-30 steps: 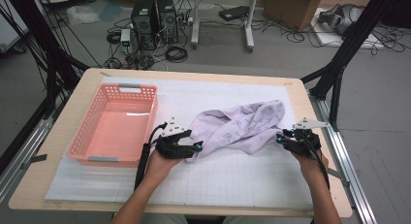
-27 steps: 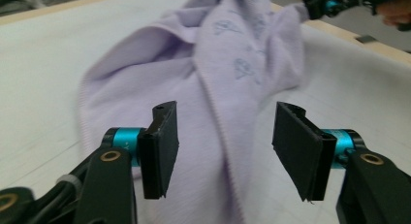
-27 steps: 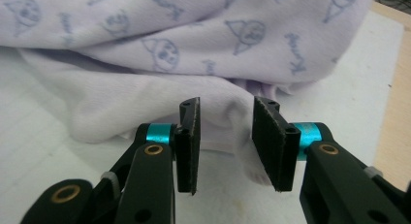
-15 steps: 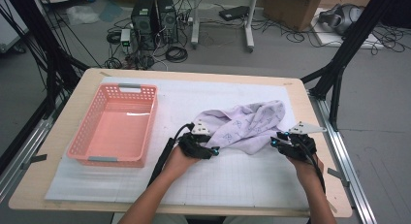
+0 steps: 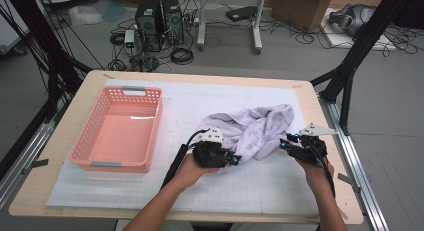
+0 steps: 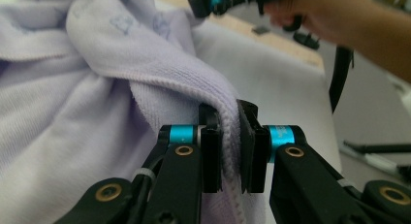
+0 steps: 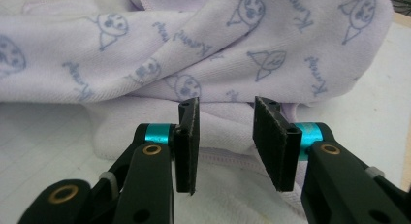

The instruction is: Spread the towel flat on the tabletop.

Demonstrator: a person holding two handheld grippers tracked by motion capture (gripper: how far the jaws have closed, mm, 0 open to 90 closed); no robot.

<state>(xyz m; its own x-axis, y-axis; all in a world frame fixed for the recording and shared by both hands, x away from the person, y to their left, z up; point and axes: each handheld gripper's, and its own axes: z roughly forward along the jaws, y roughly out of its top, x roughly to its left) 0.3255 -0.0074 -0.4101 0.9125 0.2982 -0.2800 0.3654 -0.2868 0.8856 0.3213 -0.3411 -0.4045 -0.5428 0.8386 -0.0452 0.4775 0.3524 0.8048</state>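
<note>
A lavender towel [image 5: 260, 127] printed with small faces lies crumpled on the white mat, right of centre. At its near left edge, my left gripper [image 5: 235, 159] is shut on a fold of it. In the left gripper view the jaws [image 6: 230, 136] have just been closing and now pinch a ridge of the towel [image 6: 97, 112] between the pads. My right gripper [image 5: 286, 143] sits at the towel's near right edge. Its jaws [image 7: 225, 132] stand apart, with the towel [image 7: 218, 54] lying just ahead and its hem low between them, untouched by the pads.
A pink plastic basket [image 5: 141, 92] stands on the left of the mat with nothing in it. The wooden table [image 5: 60, 141] ends close to my right hand. Black frame legs, computers and cables stand on the floor beyond the far edge.
My left hand has moved right, up to the towel, and its jaws have closed on a fold. The right hand has stayed almost still with its jaws apart.
</note>
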